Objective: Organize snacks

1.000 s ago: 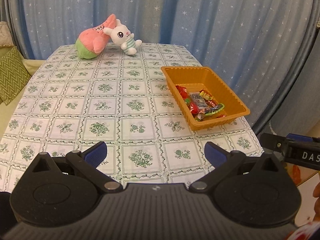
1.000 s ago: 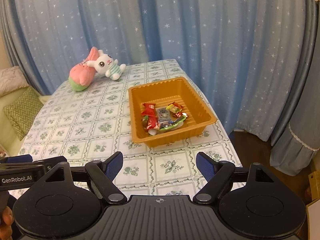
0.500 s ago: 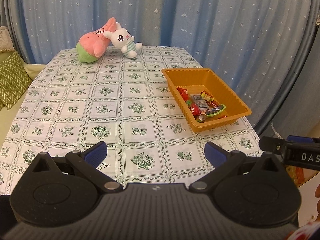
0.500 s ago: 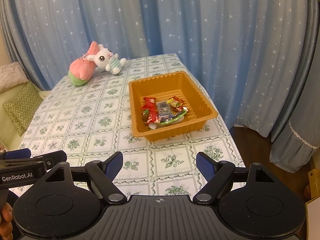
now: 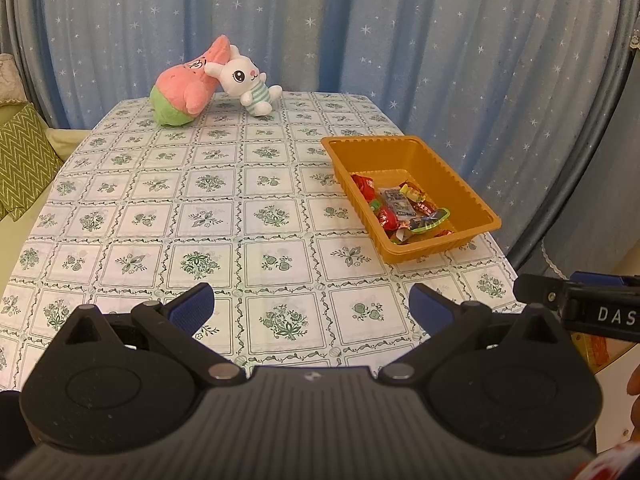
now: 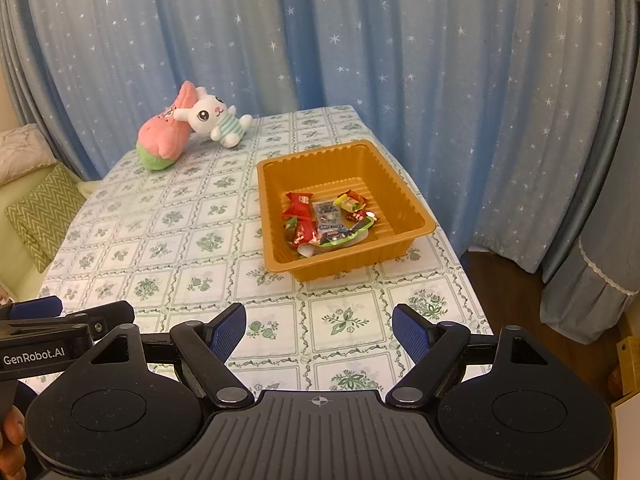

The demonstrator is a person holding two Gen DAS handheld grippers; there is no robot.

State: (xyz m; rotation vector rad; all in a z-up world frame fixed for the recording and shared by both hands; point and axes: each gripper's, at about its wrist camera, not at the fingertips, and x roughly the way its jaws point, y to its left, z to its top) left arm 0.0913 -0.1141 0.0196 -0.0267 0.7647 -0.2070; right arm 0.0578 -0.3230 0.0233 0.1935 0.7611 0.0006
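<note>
An orange plastic tray [image 5: 440, 172] [image 6: 360, 164] stands at the right side of the table. Several wrapped snacks [image 5: 400, 208] [image 6: 324, 220] lie in a heap at its near end. My left gripper [image 5: 310, 304] hovers open above the table's near edge, with only tablecloth showing between its blue pads. My right gripper [image 6: 319, 324] is open too, holds nothing, and sits short of the tray's near wall. Each gripper pokes into the other's view: the right gripper [image 5: 576, 304] at the right edge, the left gripper [image 6: 48, 320] at the left edge.
A pink and green plush [image 5: 180, 88] [image 6: 164, 136] and a white bunny plush [image 5: 244, 80] [image 6: 212, 120] lean together at the table's far end. A green zigzag cushion [image 5: 24, 160] lies left of the table. Blue starred curtains hang behind, and the wooden floor [image 6: 520, 280] shows beyond the right edge.
</note>
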